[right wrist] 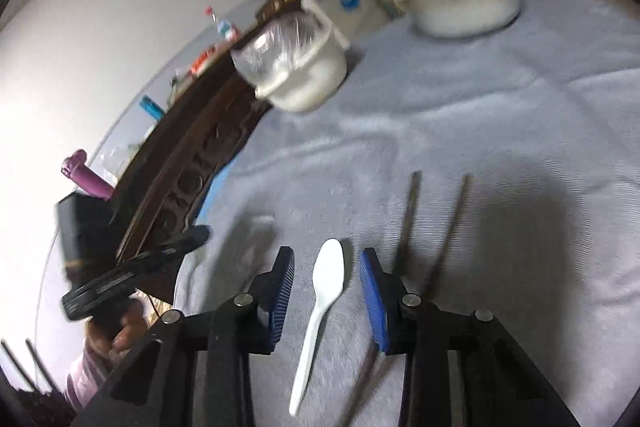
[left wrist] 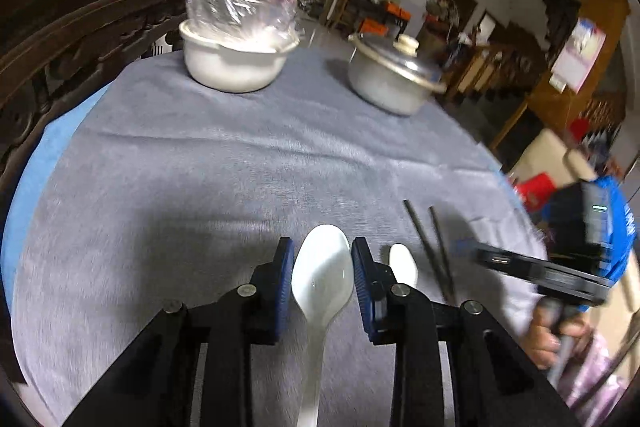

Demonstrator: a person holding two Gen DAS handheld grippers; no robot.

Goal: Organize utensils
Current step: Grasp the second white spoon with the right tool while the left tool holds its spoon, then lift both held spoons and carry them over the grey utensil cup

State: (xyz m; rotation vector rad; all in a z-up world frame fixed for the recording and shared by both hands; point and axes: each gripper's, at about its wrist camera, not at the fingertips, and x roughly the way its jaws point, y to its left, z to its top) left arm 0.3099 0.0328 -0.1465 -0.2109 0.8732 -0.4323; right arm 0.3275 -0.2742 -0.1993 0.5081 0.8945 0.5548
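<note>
Left hand-held gripper [left wrist: 322, 259] spread, pads either side of large white spoon [left wrist: 322, 279], bowl between the pads, no contact seen. Spoon flat on grey cloth over surface [left wrist: 200, 167], handle running back under the tool.

Right hand-held gripper [right wrist: 326, 267] also spread, straddling small white spoon [right wrist: 320, 303]; nothing pinched. Dark chopsticks [right wrist: 436, 227] just beside the right pad, tips splayed apart.

White bowl with plastic wrap [left wrist: 236, 63] and lidded pot [left wrist: 392, 79] at far edge, well apart from utensils.

Risks, judged:
- Glossy spoon bowl likely to squirt out of closing pads; grip on the neck safer.
- Right pad close to chopsticks; closing or lowering could knock them or catch one.
- Pads dragging cloth could bunch it and shift everything.
- Two tools working near each other; collision possible.
</note>
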